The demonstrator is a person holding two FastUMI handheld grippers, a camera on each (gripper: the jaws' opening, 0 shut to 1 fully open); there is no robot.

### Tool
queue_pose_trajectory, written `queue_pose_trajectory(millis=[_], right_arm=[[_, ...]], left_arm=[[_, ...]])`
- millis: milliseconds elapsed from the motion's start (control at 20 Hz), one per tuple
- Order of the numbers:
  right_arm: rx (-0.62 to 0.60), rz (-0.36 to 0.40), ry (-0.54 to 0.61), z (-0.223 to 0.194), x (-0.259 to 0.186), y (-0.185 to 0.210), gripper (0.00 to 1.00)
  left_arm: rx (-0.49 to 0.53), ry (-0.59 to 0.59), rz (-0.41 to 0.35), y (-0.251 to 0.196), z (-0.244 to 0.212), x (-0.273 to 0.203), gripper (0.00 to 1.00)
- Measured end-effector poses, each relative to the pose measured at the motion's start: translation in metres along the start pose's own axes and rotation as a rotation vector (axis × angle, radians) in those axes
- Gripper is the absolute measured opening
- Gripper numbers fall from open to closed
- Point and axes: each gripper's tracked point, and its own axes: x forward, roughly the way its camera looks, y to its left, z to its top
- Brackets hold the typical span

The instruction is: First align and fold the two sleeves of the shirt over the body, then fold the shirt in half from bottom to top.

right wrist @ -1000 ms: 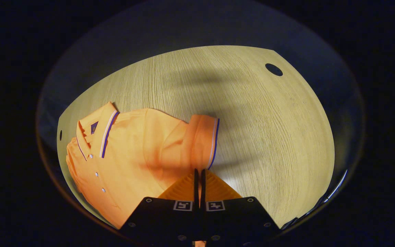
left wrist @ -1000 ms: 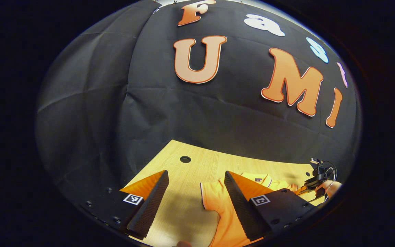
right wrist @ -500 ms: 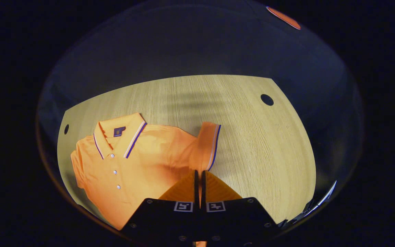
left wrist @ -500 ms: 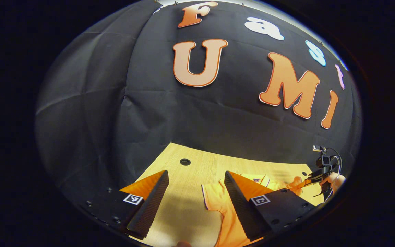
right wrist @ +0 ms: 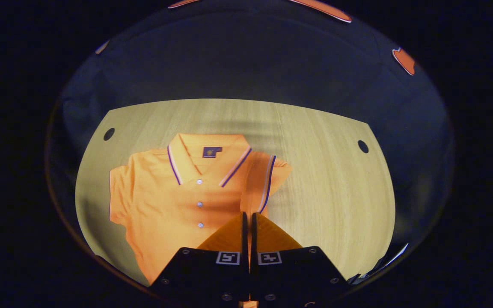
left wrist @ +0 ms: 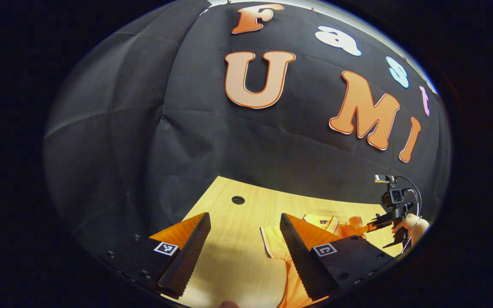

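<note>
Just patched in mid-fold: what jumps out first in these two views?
The orange polo shirt lies buttons-up on the wooden table, mid-frame in the right gripper view. The right tool is shut on its sleeve, holding it beside the collar. In the left gripper view the left tool hangs open above the table.
</note>
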Motion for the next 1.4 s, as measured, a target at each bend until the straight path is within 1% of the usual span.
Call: queue_pose_trajectory(millis=[100,150,200,250,300,350,400,450,500,550,700,750,800,950,1000,1050,1150,1250,1300,1350,1400], right_arm=[[-0.021,0.021,0.005,-0.003,0.002,0.015,0.02],[-0.015,0.050,0.013,-0.004,-0.002,0.027,0.04],[-0.013,0.091,0.016,-0.004,-0.003,0.039,0.07],[-0.012,0.125,0.018,-0.006,-0.001,0.051,0.18],[-0.008,0.158,0.017,-0.006,-0.007,0.060,0.25],[-0.004,0.180,0.010,-0.005,-0.009,0.067,0.44],[0.003,0.192,-0.001,-0.003,-0.010,0.069,0.53],[0.015,0.199,-0.013,0.000,-0.011,0.068,0.84],[0.031,0.206,-0.014,0.000,-0.013,0.068,0.94],[0.047,0.212,-0.015,0.001,-0.014,0.066,1.00],[0.063,0.219,-0.056,0.008,-0.022,0.052,0.99],[0.068,0.232,-0.079,0.011,-0.025,0.050,0.99],[0.070,0.243,-0.094,0.012,-0.030,0.047,0.99],[0.055,0.253,-0.124,0.016,-0.044,0.034,0.99],[0.056,0.261,-0.136,0.016,-0.048,0.032,0.99],[0.058,0.271,-0.146,0.018,-0.055,0.028,0.99],[0.063,0.291,-0.162,0.019,-0.067,0.021,0.99],[0.067,0.306,-0.179,0.018,-0.079,0.012,0.99],[0.066,0.314,-0.188,0.016,-0.083,0.008,0.99],[0.067,0.322,-0.195,0.016,-0.086,0.004,0.98],[0.071,0.332,-0.199,0.014,-0.092,-0.001,0.99]], left_arm=[[-0.007,0.005,0.004,0.007,-0.002,-0.001,0.98],[-0.011,0.007,0.003,0.009,-0.002,-0.001,0.98],[-0.014,0.010,0.004,0.011,-0.003,0.000,0.98],[-0.017,0.013,0.003,0.012,-0.005,0.000,0.98],[-0.020,0.021,0.004,0.016,-0.009,-0.001,0.98],[-0.024,0.031,0.003,0.017,-0.012,0.000,0.98],[-0.031,0.043,0.002,0.015,-0.015,0.001,0.98],[-0.039,0.055,-0.001,0.014,-0.017,0.003,0.98],[-0.047,0.066,-0.005,0.010,-0.021,0.006,0.98],[-0.054,0.078,-0.010,0.006,-0.023,0.008,0.98],[-0.061,0.114,-0.030,-0.010,-0.031,0.015,0.98],[-0.064,0.149,-0.035,-0.015,-0.037,0.018,0.96],[-0.075,0.186,-0.048,-0.022,-0.045,0.022,0.98],[-0.104,0.299,-0.071,-0.040,-0.065,0.038,0.98],[-0.125,0.336,-0.086,-0.045,-0.075,0.043,0.96],[-0.150,0.378,-0.097,-0.052,-0.080,0.050,0.98],[-0.191,0.448,-0.112,-0.070,-0.087,0.067,0.98],[-0.201,0.532,-0.116,-0.078,-0.101,0.089,0.98],[-0.198,0.582,-0.098,-0.079,-0.114,0.097,0.98],[-0.193,0.632,-0.095,-0.081,-0.124,0.106,1.00],[-0.198,0.676,-0.091,-0.087,-0.131,0.115,0.98]])
